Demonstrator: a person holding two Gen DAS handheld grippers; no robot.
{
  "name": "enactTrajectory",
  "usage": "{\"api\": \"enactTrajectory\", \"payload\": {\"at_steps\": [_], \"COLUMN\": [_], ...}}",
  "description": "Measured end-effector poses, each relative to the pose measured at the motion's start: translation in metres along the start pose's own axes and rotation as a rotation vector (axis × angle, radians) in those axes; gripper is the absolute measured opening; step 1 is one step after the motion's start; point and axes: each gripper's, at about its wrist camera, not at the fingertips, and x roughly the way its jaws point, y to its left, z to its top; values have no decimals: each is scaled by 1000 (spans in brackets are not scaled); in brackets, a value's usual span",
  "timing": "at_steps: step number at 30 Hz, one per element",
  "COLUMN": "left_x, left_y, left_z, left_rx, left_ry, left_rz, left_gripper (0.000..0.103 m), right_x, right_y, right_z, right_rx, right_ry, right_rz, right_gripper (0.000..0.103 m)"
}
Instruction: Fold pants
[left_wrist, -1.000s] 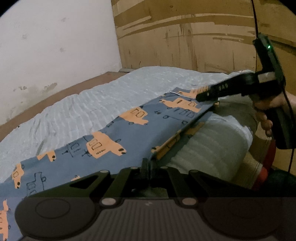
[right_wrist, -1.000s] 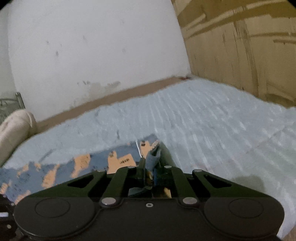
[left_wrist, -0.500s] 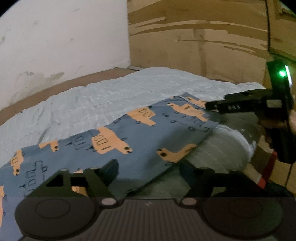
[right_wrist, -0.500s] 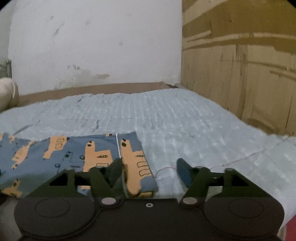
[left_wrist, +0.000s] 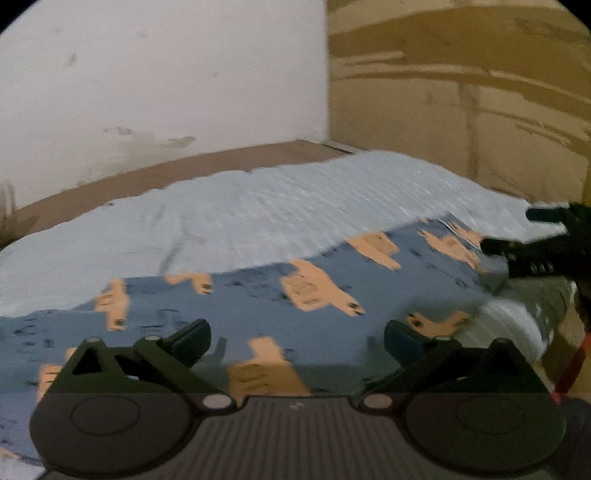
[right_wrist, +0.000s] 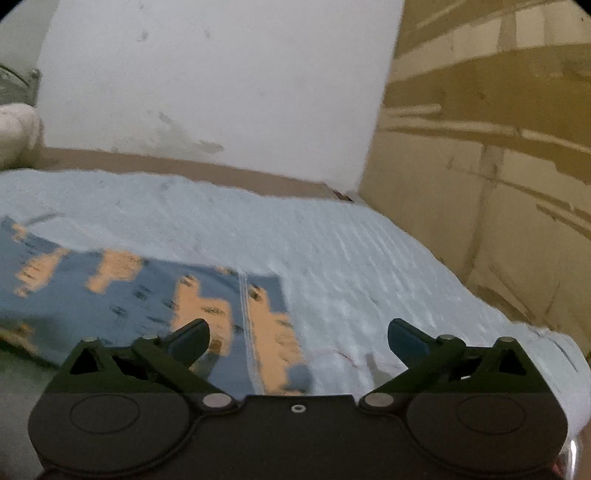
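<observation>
- Two tongs show: the left tongs and the right tongs, each with two blue-tipped fingers; both pairs of jaws are opening, spread wide, with nothing pinched between them.
- Left view also catches the right tongs at the right edge, hanging over the far end of the cloth.
- One pair of pants, blue with orange vehicle prints, lies flat along the near edge of the bed, below both tongs.
- One stitched hem line runs across the pants' end in the right view.
- One light blue ribbed cover dresses the bed.
- One white wall and one wooden panel meet behind the bed.
</observation>
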Motion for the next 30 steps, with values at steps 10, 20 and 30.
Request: {"api": "enactTrajectory", "payload": {"at_steps": [10,20,30], "left_x": [-58,-98,-98], "left_y": [86,232,290], "left_z": [-4,-56,-84], "left_rx": [-75,-226,-478], "left_ry": [-12,36,-57], "left_rz": [188,414,322], "left_gripper": [102,102,79], "right_x": [-16,-11,4], "right_y": [93,205,258], "right_z": [31,48,51], "right_rx": [-70,-109,-137], "right_ry": [-52,-32,14], "right_rz": [246,461,479], "right_gripper": [102,102,102]}}
